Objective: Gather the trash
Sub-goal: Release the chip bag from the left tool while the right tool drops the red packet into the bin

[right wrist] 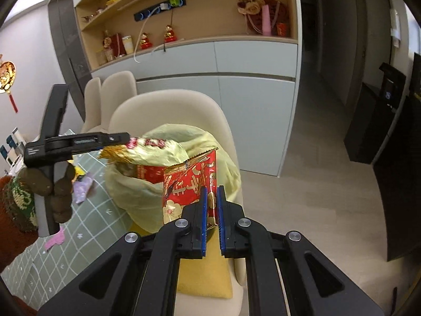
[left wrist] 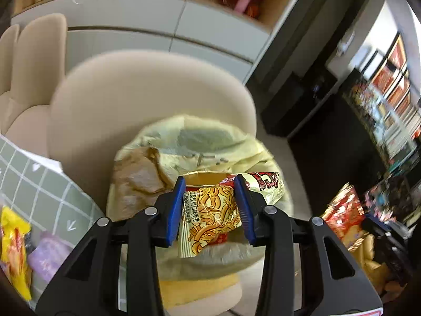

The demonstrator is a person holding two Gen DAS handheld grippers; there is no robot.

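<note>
My left gripper [left wrist: 210, 184] is shut on a crumpled gold noodle-snack wrapper [left wrist: 213, 210], held just above the open mouth of a pale yellow trash bag [left wrist: 210, 142]. The bag sits on a beige chair [left wrist: 131, 92]. In the right wrist view the left gripper [right wrist: 123, 139] comes in from the left with that gold wrapper [right wrist: 150, 152] over the bag [right wrist: 194, 139]. My right gripper [right wrist: 211, 192] is shut on a red snack wrapper [right wrist: 189, 181], held at the bag's near right side. This red wrapper [left wrist: 342, 216] also shows blurred at the right of the left wrist view.
A table with a green grid cloth [right wrist: 86, 231] lies to the left, carrying a purple wrapper [right wrist: 83, 191], a pink scrap [right wrist: 55, 239] and a yellow wrapper [left wrist: 13, 247]. A yellow cushion [right wrist: 205, 273] lies on the chair seat. More chairs and a cabinet [right wrist: 236, 79] stand behind.
</note>
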